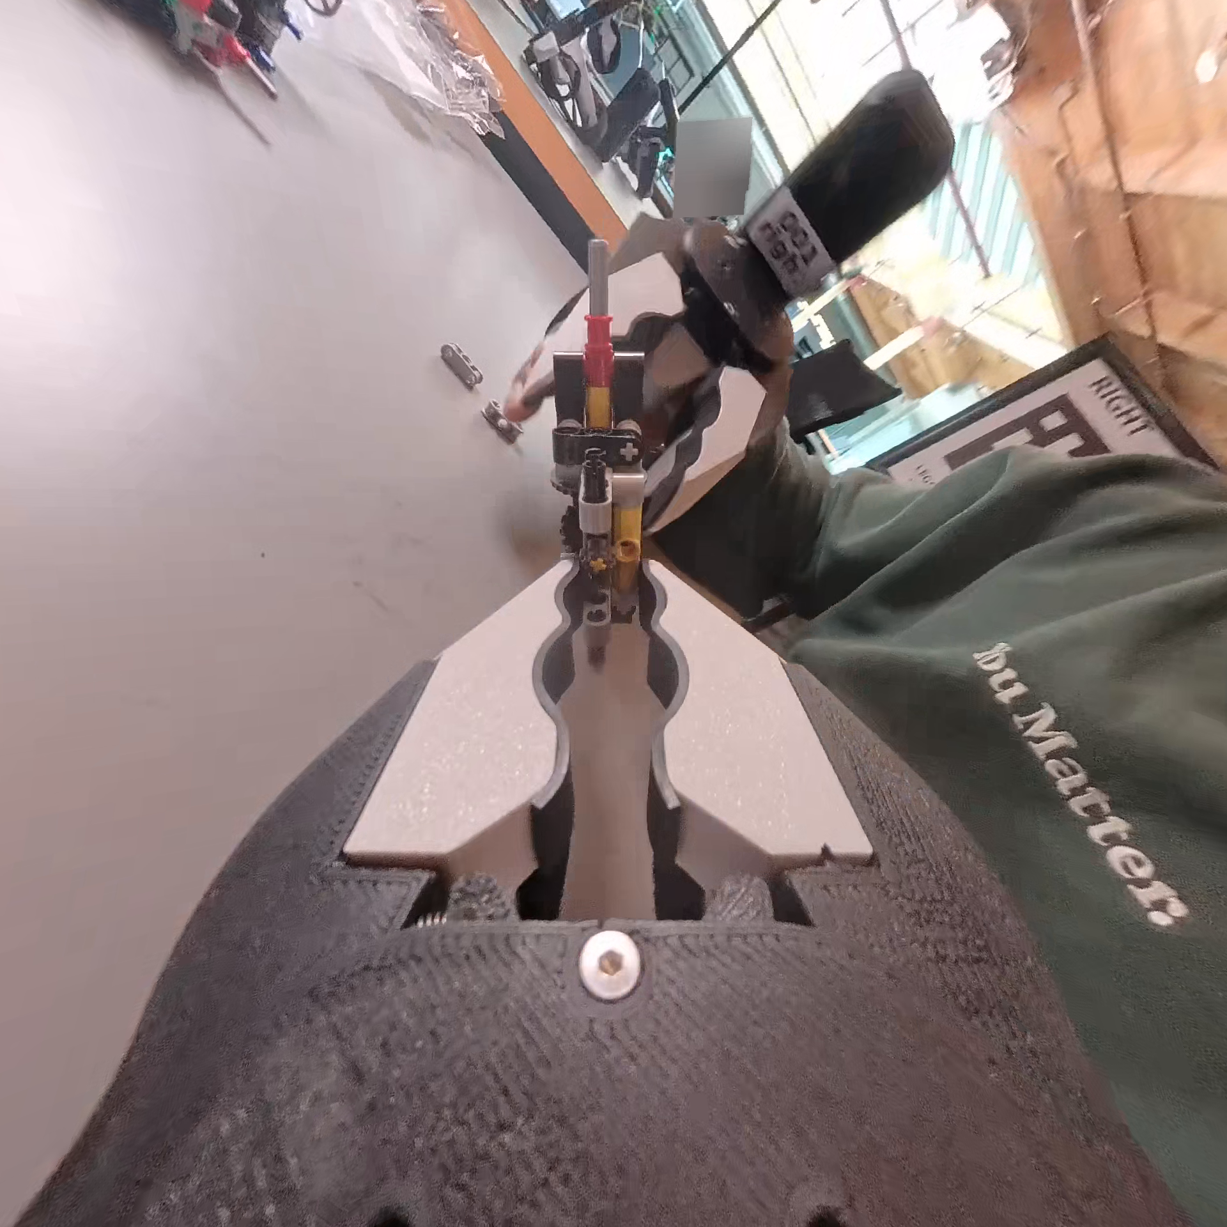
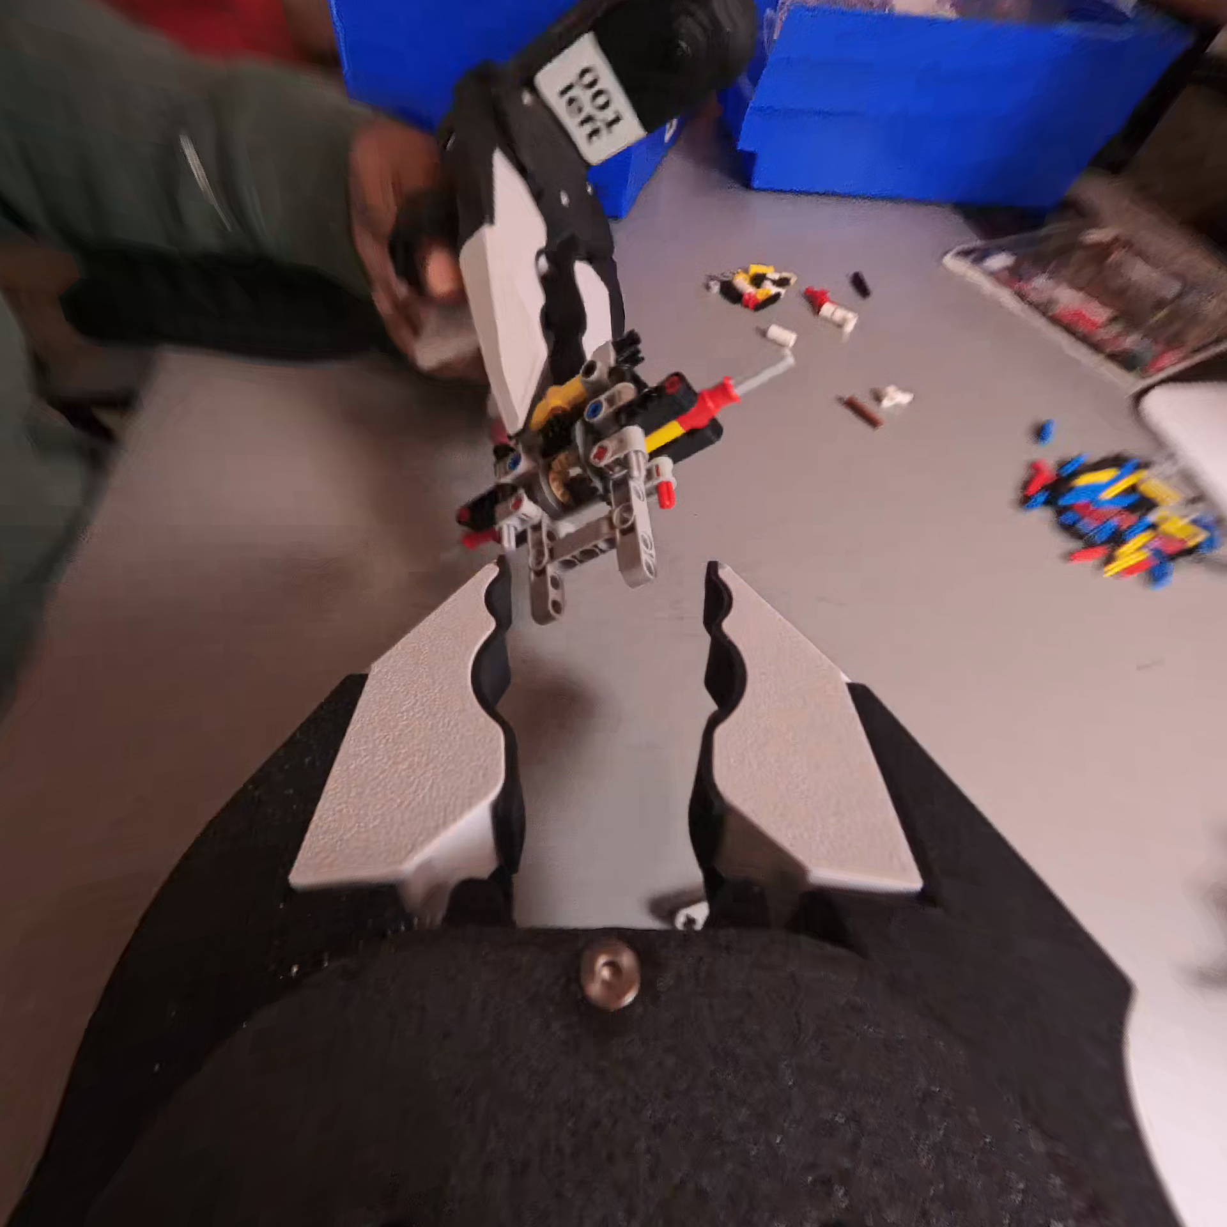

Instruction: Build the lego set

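My left gripper (image 1: 607,584) is shut on one end of a toy-brick assembly (image 1: 601,438) made of grey, black, yellow and red parts, with a grey axle sticking out at its far end. In the right wrist view the left gripper (image 2: 558,405) holds this assembly (image 2: 584,458) from above, over the grey table (image 2: 863,697). My right gripper (image 2: 605,577) is open. The assembly's grey beams (image 2: 584,551) hang just at its fingertips, and neither pad presses on them. One of its fingers (image 1: 724,431) shows beside the assembly in the left wrist view.
Blue bins (image 2: 929,119) stand at the table's back. A pile of small coloured bricks (image 2: 1122,518) and loose parts (image 2: 757,289) lie to the right. Two small grey parts (image 1: 461,365) lie on the table. A person's green sleeve (image 1: 996,664) is close by. Spacing between my two grippers at the tips: around 5 cm.
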### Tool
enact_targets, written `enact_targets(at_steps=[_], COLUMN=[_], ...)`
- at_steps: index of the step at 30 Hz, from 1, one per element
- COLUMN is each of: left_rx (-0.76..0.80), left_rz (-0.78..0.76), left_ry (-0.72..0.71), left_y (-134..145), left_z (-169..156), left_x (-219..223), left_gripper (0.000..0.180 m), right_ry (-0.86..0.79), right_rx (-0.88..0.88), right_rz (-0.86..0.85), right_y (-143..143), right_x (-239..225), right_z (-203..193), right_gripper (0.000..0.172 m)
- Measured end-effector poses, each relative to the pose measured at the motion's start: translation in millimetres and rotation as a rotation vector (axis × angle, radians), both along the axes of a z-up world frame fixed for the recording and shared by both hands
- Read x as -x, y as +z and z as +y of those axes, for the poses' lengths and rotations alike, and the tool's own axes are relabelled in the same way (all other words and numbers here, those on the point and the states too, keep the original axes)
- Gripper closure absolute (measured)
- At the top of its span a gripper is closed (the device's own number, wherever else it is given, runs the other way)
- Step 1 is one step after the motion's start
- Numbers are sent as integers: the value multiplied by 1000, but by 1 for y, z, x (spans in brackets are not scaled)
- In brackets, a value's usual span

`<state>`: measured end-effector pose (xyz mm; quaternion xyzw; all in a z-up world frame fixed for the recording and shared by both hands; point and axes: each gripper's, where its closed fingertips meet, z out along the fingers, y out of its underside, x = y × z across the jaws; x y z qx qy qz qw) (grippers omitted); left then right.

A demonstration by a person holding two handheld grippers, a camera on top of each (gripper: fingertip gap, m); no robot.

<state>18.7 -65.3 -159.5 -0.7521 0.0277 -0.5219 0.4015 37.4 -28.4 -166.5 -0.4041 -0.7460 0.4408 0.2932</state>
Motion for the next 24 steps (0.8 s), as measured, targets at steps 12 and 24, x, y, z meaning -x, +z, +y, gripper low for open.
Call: enact_targets(at_steps=[12, 24], left_rx=[-65, -329], left_rz=[153, 866], left_ry=[94, -66], left_y=[-1, -41], left_z=[11, 10], left_x=[27, 15], left_gripper=[132, 104], right_ry=[-52, -15], right_rx=[-217, -233], right_rz=[-137, -234], right_y=[-28, -46], right_x=[-5, -7], right_z=[10, 4], right_gripper=[129, 128])
